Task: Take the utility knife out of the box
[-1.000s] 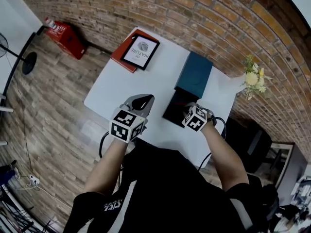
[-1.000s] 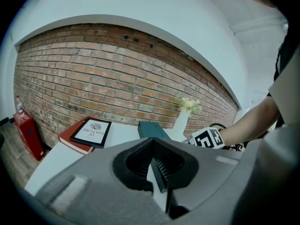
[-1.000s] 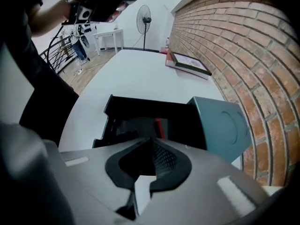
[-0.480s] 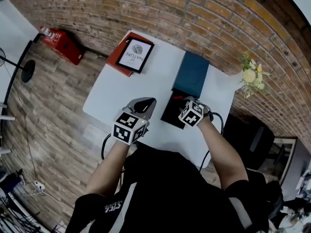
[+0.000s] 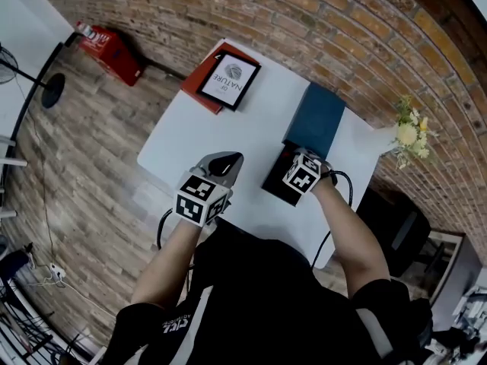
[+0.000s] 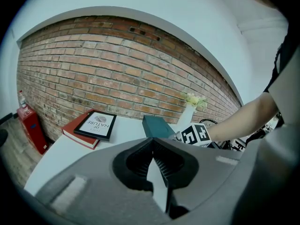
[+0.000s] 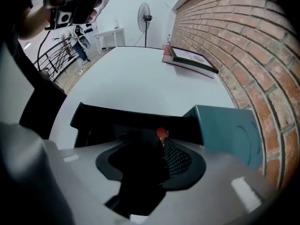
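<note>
A black open box (image 5: 277, 179) lies on the white table (image 5: 190, 143), its teal lid (image 5: 318, 120) just behind it. My right gripper (image 7: 152, 149) points steeply down into the box (image 7: 112, 121); its jaws have just been opening and stand apart. A small red part of the utility knife (image 7: 161, 133) shows at the fingertips inside the dark box, with no pad pressing on it. The knife's body is too dark to make out. Left of the box, my left gripper (image 5: 227, 160) hovers over bare table. It is shut (image 6: 152, 150) with nothing in it.
A red book with an "OF NATURE" book on top (image 5: 227, 82) lies at the table's far left corner. A white vase of yellow flowers (image 5: 411, 131) stands at the far right by the brick wall. A red case (image 5: 114, 48) and a fan's base (image 5: 53, 90) are on the floor.
The right gripper's marker cube has shifted a little further over the open box. The left gripper sits about where it was. The head view has swung slightly.
</note>
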The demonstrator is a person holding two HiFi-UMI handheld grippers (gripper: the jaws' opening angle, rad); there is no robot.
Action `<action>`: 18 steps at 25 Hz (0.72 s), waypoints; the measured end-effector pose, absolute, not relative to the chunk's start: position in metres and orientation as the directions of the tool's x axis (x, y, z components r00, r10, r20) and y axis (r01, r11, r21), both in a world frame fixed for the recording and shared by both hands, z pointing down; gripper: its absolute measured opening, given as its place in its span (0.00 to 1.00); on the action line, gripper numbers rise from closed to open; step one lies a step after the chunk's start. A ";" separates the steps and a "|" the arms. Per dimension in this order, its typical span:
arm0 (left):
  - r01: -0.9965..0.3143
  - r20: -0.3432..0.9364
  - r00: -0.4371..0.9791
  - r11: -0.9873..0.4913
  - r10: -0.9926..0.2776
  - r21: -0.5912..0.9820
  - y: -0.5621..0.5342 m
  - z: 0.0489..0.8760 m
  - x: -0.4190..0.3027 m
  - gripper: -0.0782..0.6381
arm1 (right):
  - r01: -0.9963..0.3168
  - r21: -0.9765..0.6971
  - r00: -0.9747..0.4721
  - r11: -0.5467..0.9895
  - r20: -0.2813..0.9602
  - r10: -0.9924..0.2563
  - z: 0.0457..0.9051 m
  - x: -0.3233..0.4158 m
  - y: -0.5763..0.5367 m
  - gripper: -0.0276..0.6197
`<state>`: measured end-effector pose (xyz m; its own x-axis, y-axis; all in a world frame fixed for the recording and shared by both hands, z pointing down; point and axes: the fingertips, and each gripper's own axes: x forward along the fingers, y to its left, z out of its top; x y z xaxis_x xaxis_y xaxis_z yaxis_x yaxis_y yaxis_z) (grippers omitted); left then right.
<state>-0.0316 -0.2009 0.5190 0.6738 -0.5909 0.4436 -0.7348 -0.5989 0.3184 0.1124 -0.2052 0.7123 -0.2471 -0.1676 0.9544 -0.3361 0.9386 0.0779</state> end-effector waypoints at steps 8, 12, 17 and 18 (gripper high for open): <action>-0.740 0.446 0.669 -0.590 -0.594 0.324 -0.197 0.522 -0.036 0.12 | -0.390 0.025 -0.273 0.920 0.951 -0.142 0.711 0.110 -0.201 0.27; -0.737 0.443 0.672 -0.595 -0.593 0.321 -0.193 0.520 -0.034 0.12 | -0.367 0.054 -0.255 0.929 0.954 -0.157 0.710 0.110 -0.203 0.33; -0.748 0.445 0.661 -0.580 -0.604 0.324 -0.189 0.520 -0.040 0.12 | -0.361 0.004 -0.256 0.933 0.961 -0.104 0.712 0.105 -0.201 0.39; -0.750 0.446 0.659 -0.576 -0.606 0.325 -0.188 0.521 -0.042 0.12 | -0.364 -0.006 -0.260 0.931 0.961 -0.096 0.711 0.105 -0.201 0.38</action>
